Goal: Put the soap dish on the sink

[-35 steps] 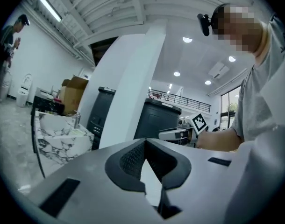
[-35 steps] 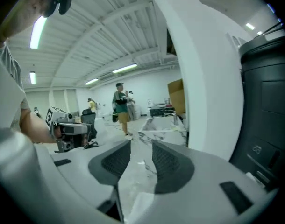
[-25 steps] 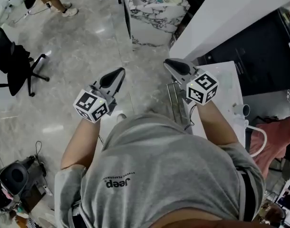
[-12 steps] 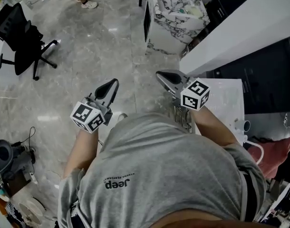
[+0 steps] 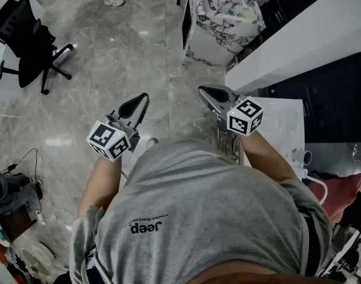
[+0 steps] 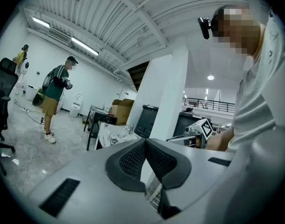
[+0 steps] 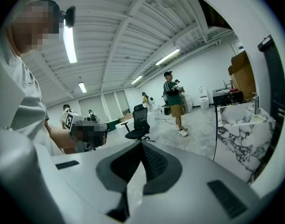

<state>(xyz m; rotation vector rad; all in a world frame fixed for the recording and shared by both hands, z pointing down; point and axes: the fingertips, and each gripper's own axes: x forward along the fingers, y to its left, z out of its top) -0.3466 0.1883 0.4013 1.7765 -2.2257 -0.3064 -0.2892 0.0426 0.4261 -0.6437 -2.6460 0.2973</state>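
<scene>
Shift since a second ago: marble sink unit and black office chair sit further right in the head view. Left hand-held gripper: jaws together, empty. Right hand-held gripper: jaws together, empty, beside a white tabletop. Floor: polished grey stone. Soap dish: not made out in any view.

Grey marbled floor, white sink veined black, black chair, grey shirt.
</scene>
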